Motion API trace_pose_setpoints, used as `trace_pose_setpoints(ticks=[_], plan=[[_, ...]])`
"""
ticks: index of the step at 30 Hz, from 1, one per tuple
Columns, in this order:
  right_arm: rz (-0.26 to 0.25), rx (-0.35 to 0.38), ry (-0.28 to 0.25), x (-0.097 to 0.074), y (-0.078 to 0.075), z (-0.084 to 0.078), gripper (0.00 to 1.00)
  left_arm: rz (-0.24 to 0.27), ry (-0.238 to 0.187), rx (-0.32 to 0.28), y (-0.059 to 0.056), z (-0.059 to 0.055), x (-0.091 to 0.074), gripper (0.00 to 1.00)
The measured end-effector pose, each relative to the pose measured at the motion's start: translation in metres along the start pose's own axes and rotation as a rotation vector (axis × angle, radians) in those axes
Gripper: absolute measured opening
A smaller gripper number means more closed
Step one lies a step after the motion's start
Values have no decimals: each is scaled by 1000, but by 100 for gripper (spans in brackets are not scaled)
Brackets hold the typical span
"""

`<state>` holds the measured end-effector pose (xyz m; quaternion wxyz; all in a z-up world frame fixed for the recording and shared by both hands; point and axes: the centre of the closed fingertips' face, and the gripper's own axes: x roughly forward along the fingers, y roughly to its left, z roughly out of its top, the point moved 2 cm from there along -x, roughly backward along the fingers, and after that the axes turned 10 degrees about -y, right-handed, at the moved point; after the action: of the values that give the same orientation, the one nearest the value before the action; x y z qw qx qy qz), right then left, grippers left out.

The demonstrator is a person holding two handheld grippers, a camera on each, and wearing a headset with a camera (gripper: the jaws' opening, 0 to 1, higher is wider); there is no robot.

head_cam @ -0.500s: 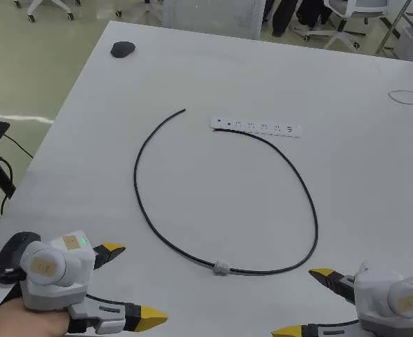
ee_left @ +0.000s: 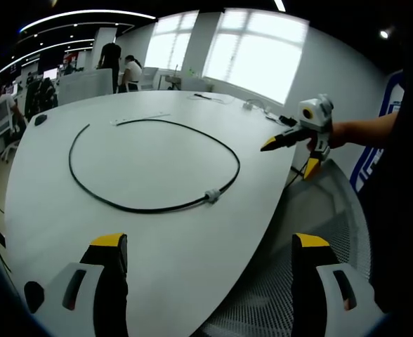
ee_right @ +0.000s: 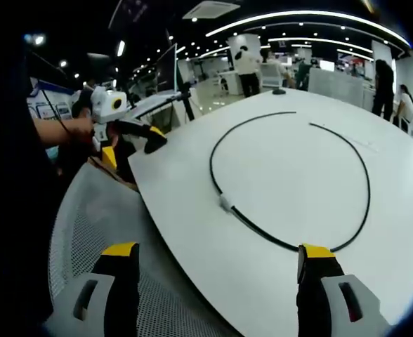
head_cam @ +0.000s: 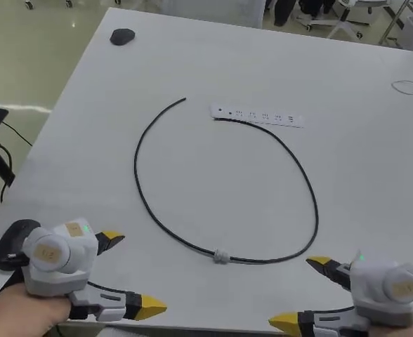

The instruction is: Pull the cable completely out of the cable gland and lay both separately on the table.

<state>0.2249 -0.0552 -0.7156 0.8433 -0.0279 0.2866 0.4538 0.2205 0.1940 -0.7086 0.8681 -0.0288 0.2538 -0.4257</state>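
Presently | left tongs (head_cam: 135, 272), right tongs (head_cam: 299, 292) released | at table (head_cam: 192, 63) edge | cable gland (head_cam: 220, 256) between

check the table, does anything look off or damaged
Nothing stands out. The cable lies in a loop on the table with the cable gland threaded on it; the left tool and right tool are open.
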Motion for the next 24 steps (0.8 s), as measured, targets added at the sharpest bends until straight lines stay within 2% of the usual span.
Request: trace_pose_setpoints(ticks=[5,14,24], plan=[[22,-14,-6,10,-5,10,90,22,-27,-20,5,7,4,97],[41,-37,8,26,-15,21,82,20,-18,-17,5,7,11,96],[55,-54,37,46,-22,29,69,19,-43,-23,5,13,16,96]])
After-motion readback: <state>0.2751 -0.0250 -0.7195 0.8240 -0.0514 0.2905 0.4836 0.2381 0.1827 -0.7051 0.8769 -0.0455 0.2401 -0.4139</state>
